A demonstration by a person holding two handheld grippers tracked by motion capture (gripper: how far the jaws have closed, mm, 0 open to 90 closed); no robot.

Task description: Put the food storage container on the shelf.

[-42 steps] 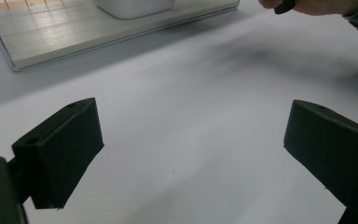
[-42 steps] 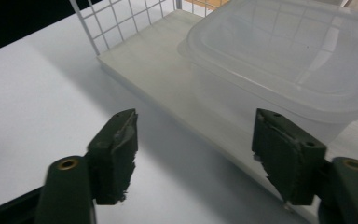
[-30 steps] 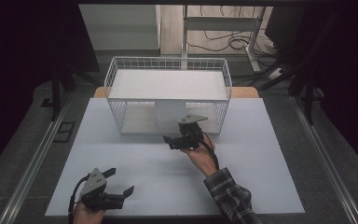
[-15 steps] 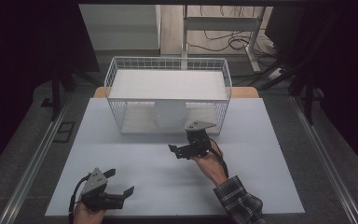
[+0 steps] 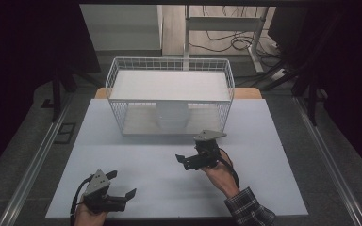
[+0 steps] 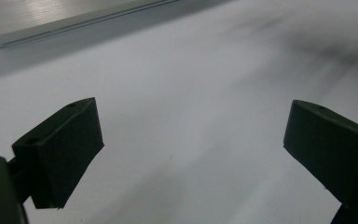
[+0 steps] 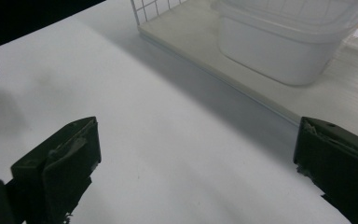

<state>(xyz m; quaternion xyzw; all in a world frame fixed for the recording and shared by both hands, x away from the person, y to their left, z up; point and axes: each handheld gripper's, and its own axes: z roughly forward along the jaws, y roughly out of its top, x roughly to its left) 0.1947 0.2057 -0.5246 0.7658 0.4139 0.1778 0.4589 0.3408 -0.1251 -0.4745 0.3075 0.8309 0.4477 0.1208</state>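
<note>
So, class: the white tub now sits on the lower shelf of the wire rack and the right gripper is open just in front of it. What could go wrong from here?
1. The right gripper, its jaws just opened with nothing between them, is close to the wire rack; a careless swing might knock it.
2. The white tub stands near the shelf's front edge, so a bump could tip it out.
</note>
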